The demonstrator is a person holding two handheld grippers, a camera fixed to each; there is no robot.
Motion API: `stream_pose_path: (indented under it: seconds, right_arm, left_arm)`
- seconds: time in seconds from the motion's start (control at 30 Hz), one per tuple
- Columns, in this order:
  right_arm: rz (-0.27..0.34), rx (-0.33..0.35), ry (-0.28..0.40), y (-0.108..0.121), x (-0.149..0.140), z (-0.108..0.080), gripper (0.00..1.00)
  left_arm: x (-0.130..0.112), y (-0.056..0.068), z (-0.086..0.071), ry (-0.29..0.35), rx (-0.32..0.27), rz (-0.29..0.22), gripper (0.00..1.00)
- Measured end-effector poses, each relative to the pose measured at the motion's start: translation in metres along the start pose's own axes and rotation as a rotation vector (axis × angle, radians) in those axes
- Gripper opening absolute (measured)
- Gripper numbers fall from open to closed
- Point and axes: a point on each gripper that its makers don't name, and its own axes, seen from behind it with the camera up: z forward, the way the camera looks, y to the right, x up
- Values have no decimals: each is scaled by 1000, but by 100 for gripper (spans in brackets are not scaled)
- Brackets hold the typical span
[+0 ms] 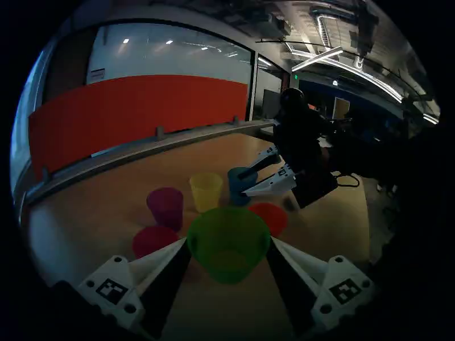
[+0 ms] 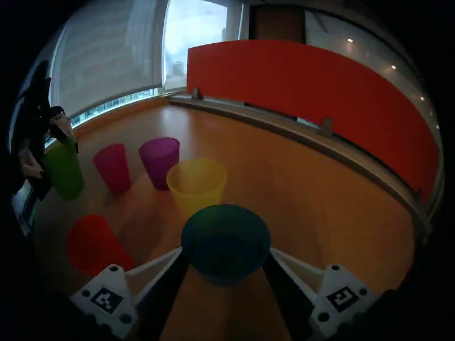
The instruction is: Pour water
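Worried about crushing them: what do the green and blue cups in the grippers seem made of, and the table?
Green cup: probably thin plastic, slightly translucent, since light glows through its wall. Blue cup: likely the same plastic, darker, with a smooth rim. Table: wood or wood-look laminate, smooth, with a soft sheen.

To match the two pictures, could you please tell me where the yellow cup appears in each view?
Left gripper view: the yellow cup sits just left of centre, beyond the green cup.
Right gripper view: just left of centre, beyond the blue cup.
Shared landmark: the purple cup beside it.
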Motion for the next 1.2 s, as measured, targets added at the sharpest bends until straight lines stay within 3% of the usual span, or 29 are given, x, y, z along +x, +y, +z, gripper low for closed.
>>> stream_pose_path:
  seconds: [0.27,0.6,0.9,1.2]
  right_arm:
    - [1,7,59,-6,23,-19,87]
    - [-22,14,122,-19,52,-47,88]
    - [-37,13,195,-26,82,-70,88]
    - [-58,19,260,-35,110,-87,87]
  left_arm:
    - [5,-5,-2,25,2,-11,87]
    - [19,-17,-5,85,38,12,87]
    - [39,-18,-10,171,43,-4,87]
    - [57,-17,-15,210,57,34,87]
